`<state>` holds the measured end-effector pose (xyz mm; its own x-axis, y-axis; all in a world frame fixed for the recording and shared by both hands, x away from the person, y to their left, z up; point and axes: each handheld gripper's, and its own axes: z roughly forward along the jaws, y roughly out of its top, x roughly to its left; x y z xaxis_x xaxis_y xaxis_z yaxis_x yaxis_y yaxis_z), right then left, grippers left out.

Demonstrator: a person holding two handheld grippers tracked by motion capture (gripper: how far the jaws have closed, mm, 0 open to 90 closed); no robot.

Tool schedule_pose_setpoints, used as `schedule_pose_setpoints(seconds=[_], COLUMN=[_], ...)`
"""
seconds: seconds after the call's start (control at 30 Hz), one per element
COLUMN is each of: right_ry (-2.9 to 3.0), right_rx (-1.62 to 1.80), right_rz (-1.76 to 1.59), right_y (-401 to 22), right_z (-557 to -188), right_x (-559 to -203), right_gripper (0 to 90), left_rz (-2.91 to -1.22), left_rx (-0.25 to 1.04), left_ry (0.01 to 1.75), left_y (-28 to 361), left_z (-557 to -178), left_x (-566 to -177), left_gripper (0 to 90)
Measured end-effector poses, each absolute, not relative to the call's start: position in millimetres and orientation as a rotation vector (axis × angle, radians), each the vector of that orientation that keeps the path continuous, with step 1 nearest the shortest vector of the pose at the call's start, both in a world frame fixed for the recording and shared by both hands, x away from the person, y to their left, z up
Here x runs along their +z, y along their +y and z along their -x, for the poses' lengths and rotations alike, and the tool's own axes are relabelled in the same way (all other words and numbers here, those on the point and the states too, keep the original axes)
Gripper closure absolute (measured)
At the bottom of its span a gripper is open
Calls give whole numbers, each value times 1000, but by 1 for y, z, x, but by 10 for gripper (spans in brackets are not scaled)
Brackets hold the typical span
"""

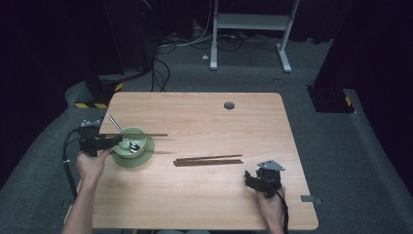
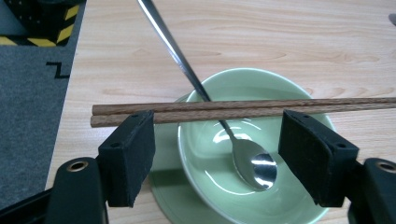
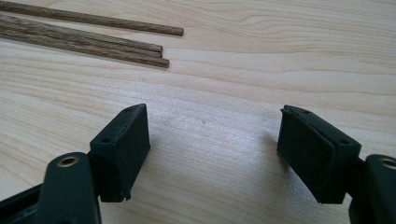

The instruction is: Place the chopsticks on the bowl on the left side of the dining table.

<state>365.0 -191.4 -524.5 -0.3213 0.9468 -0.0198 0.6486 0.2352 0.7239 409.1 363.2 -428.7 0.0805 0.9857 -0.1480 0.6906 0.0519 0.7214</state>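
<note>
2 chopsticks rest across the green bowl, just beyond the left gripper's released jaws; bare table lies rightward. The right gripper is also released.

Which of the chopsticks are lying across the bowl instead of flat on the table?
The pair of chopsticks by the left gripper rests across the rim of the green bowl. The other chopsticks lie flat mid-table, nearer the right gripper.

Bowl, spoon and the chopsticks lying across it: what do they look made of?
Bowl: probably glazed ceramic, pale green with soft glossy highlights. Spoon: polished metal, likely steel, mirror-bright with reflections. Chopsticks: dark brown wood by the visible grain, matte; a wood-look composite can't be ruled out.
</note>
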Motion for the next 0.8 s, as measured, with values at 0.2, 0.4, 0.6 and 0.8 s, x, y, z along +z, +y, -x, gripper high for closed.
schedule_pose_setpoints(seconds=[0.2, 0.4, 0.6, 0.8], right_ry=[2054, 2055, 2055, 2054], right_rx=[863, 863, 863, 863], right_rz=[-1459, -1458, -1458, -1459], right_y=[-191, -191, -191, -191], right_z=[-365, -365, -365, -365], right_x=[-524, -524, -524, -524], right_gripper=[247, 247, 247, 247], left_rz=[-1698, -1700, -1697, -1698], left_rx=[568, 580, 583, 589], left_ry=[1646, 1619, 1586, 1538], left_y=[357, 351, 343, 332], left_z=[-406, -404, -400, -394], left_x=[-426, -422, -419, -415], left_gripper=[269, 268, 269, 270])
